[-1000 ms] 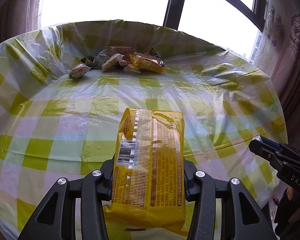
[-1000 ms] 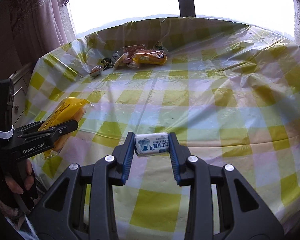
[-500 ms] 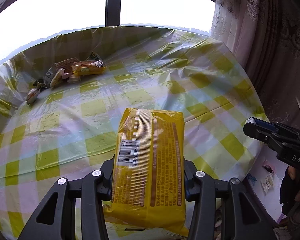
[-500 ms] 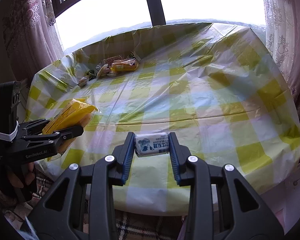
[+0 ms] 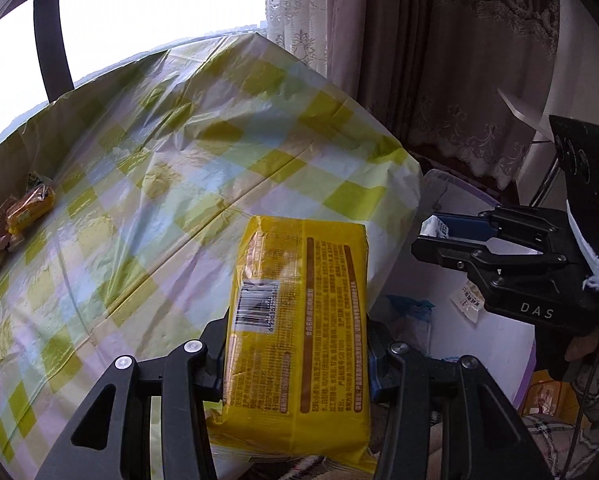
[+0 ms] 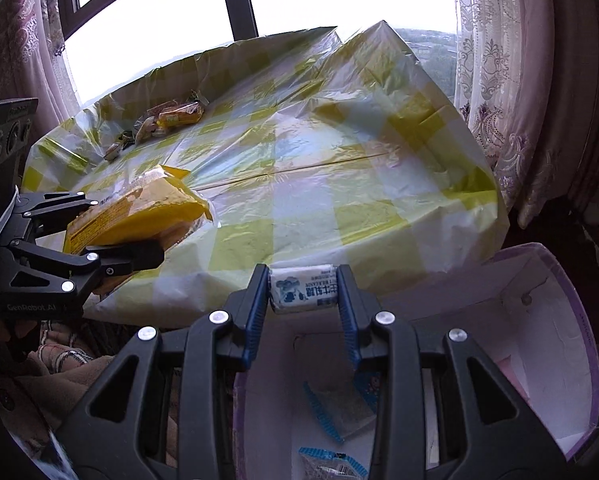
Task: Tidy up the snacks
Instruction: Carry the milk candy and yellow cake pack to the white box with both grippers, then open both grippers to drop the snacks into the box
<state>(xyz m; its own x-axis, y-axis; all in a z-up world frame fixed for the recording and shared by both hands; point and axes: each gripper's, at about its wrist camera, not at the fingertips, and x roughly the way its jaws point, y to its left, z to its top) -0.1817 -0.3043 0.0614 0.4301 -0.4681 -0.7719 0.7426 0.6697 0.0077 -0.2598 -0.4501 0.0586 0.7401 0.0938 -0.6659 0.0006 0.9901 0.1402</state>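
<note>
Lying far left on the crinkly checked plastic tablecloth (image 5: 171,184), a small pile of snacks (image 5: 23,210) is seen. A flat yellow packet (image 5: 299,320), shiny, with a barcode and tiny brown writing too small to read, is squeezed by the left gripper (image 5: 297,344) at the table's edge. "GenRobot.AI" is printed on that gripper. A little white candy (image 6: 303,289), pillow-shaped with blue print, is clamped in the right gripper (image 6: 303,292), marked "DAS", above a white box (image 6: 539,320) with a purple rim, where small wrappers lie.
</note>
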